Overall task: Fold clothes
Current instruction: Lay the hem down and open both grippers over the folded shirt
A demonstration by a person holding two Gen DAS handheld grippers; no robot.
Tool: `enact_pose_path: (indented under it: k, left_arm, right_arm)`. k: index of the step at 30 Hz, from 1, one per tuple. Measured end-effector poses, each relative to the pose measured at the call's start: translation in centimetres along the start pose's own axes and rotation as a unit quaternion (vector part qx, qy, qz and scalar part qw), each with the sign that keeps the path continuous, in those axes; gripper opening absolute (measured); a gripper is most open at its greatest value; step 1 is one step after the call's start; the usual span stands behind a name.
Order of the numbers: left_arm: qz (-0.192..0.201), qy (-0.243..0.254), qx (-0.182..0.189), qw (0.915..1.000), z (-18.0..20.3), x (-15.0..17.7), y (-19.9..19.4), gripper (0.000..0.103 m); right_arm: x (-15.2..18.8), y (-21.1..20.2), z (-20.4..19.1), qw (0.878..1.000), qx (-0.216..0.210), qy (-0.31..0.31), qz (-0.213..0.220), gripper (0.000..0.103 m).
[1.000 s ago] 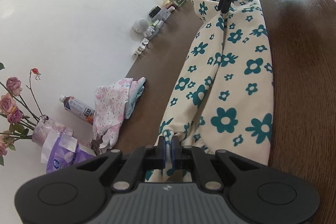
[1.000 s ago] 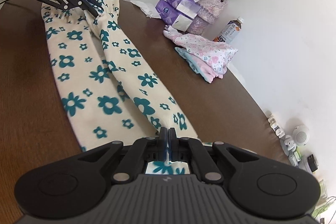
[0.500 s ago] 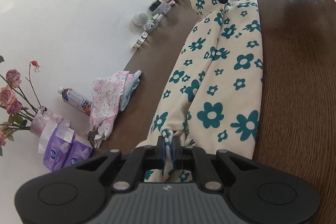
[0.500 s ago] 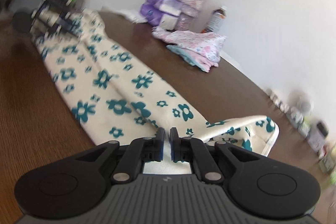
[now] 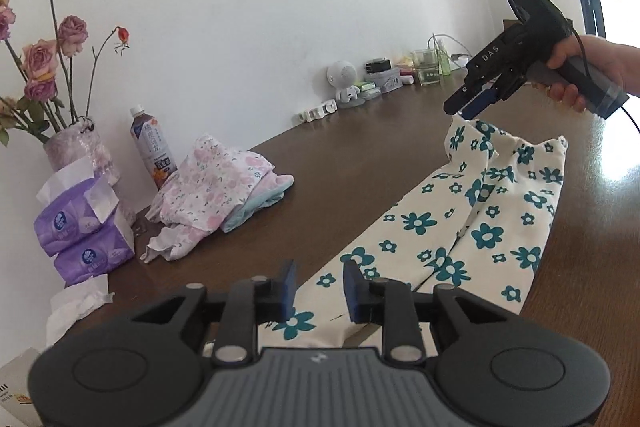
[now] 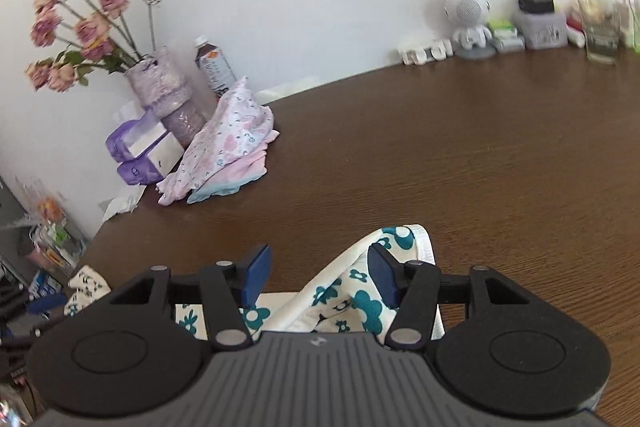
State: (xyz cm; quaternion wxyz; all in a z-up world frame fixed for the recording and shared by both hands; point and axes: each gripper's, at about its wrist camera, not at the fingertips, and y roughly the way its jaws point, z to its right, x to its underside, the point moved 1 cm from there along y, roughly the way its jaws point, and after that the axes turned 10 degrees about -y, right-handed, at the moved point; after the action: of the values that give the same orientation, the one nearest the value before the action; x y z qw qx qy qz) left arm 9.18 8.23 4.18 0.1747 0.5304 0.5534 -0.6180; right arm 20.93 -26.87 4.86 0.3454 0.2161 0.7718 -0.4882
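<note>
My left gripper point(image 5: 318, 285) stands wide, as does my right gripper point(image 6: 318, 273), both empty above the flowered trousers point(image 5: 460, 227), which lie folded on the brown worktop point(image 5: 360, 155).

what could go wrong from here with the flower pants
1. Both tongs are open, left and right, so the flowered pants lie loose; the raised end under the right tongs may slump out of line.
2. The pants reach the near table edge and might slide off if nudged.
3. A wide sweep toward the wall could knock the bottle or vase.
</note>
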Motion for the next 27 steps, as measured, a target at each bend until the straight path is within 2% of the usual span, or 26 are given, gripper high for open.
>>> enact_pose_path:
  k: [2,3,5,6,7,9,12,23,26,27]
  left_arm:
    - [-0.018,0.014,-0.011,0.9997,0.6,0.7,1.4,0.024]
    - [-0.029,0.016,-0.013,0.9994,0.7,1.2,1.9,0.024]
    - [-0.047,0.012,-0.013,0.9988,0.8,2.2,2.5,0.018]
    - [-0.051,0.006,-0.01,0.9986,0.7,2.6,2.7,0.018]
    - [-0.05,0.001,-0.009,0.9987,0.6,2.9,2.6,0.018]
    - [-0.051,-0.009,-0.009,0.9986,0.4,3.0,2.6,0.017]
    - [-0.054,-0.021,-0.012,0.9982,0.3,3.1,2.6,0.017]
    - [-0.049,-0.014,-0.029,0.9983,0.9,3.2,2.7,0.017]
    - [-0.048,-0.01,-0.031,0.9983,1.0,3.2,2.6,0.017]
    - [-0.048,-0.011,-0.032,0.9983,1.0,3.2,2.6,0.017]
  right_arm:
    - [-0.4,1.7,1.2,0.999,-0.003,0.041,-0.021,0.054]
    - [-0.4,2.4,1.7,0.998,-0.004,0.059,-0.03,0.05]
    - [0.2,2.9,2.3,0.996,-0.006,0.082,-0.032,0.036]
    - [0.7,2.7,2.8,0.995,-0.015,0.097,-0.021,0.02]
    - [1.1,2.4,3.4,0.993,-0.024,0.112,-0.011,0.008]
    - [2.2,1.7,4.4,0.99,-0.041,0.137,0.007,0.004]
    - [3.1,1.7,5.2,0.989,-0.043,0.143,0.011,0.004]
    - [6.6,1.6,8.2,0.984,-0.051,0.166,0.027,0.001]
    - [6.6,1.2,8.7,0.979,-0.072,0.188,0.044,0.015]
    - [6.3,1.0,8.6,0.978,-0.073,0.19,0.054,0.033]
